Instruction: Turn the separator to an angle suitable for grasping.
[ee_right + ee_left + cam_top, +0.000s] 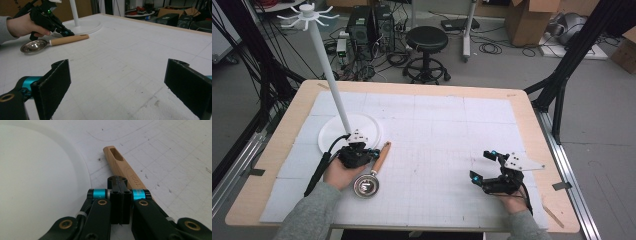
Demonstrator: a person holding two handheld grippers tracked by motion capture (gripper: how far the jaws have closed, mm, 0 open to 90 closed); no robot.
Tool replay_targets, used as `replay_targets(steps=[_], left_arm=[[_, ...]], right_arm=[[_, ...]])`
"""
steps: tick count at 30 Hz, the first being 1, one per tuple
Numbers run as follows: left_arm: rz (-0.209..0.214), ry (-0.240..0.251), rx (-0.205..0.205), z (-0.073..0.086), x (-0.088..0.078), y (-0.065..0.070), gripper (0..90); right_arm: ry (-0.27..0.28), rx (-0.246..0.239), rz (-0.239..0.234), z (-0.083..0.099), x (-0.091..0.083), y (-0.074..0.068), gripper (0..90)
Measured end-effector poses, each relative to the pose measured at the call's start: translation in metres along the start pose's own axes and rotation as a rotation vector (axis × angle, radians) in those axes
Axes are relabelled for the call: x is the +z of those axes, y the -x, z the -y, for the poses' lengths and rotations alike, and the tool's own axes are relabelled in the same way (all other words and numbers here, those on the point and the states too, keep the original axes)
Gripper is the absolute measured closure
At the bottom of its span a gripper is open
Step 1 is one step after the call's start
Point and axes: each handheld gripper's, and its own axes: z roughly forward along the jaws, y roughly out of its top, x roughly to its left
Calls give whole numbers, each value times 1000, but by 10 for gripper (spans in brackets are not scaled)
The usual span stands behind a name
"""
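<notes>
White gridded sheeting covers the desk (pixel 437 145), which has a pale wooden border; beyond its far edge the floor holds a black stool (pixel 427 42), computer towers and cardboard boxes.

Coming in from the 7 o'clock corner of the high view, the person's left hand (pixel 337 172) in a grey sleeve holds the left gripper (pixel 371 155) low over the desk, pointing toward 2 o'clock. Its fingers (pixel 120 195) are pressed fully together with nothing between them. The scoop (pixel 372 172) lies flat on the desk: its metal bowl (pixel 365 186) sits at 5 o'clock from the left hand, and its wooden handle (pixel 120 165) runs up toward 1 o'clock. In the left gripper view the closed fingertips sit right over the handle, whose slotted end sticks out beyond them at 12 o'clock; whether they touch the wood I cannot tell. Just to 11 o'clock of the gripper stands the round white base (pixel 332 131) of a tall white rack pole (pixel 327 70).

At 5 o'clock of the high view, the right hand (pixel 512 200) holds the right gripper (pixel 484 165) well apart from the scoop, pointing toward 10 o'clock. Its fingers (pixel 53 87) stand wide apart over bare sheeting, holding nothing.
</notes>
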Motion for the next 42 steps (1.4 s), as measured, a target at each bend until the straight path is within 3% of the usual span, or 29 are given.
replay_targets(steps=[7,10,15,22,28,34,39,42], left_arm=[[0,-18,2,-4,2,0,897],[-5,-44,26,-9,5,2,897],[14,-43,11,-12,9,1,897],[10,-50,8,-13,10,1,897],[-9,-75,40,-16,10,5,897],[-21,-86,44,-18,10,7,897],[-21,-101,45,-21,11,10,897],[-8,-111,67,-22,13,14,897]], right_arm=[[-3,0,-2,0,0,-1,61],[-5,-1,-1,0,1,-1,61],[-5,-3,-2,0,1,-1,61],[-9,-1,-3,0,1,-1,61],[-9,2,-3,0,1,-1,61],[-10,2,-4,0,1,-1,61],[-10,-1,-2,0,1,-1,61],[-11,0,-2,0,1,-1,61]])
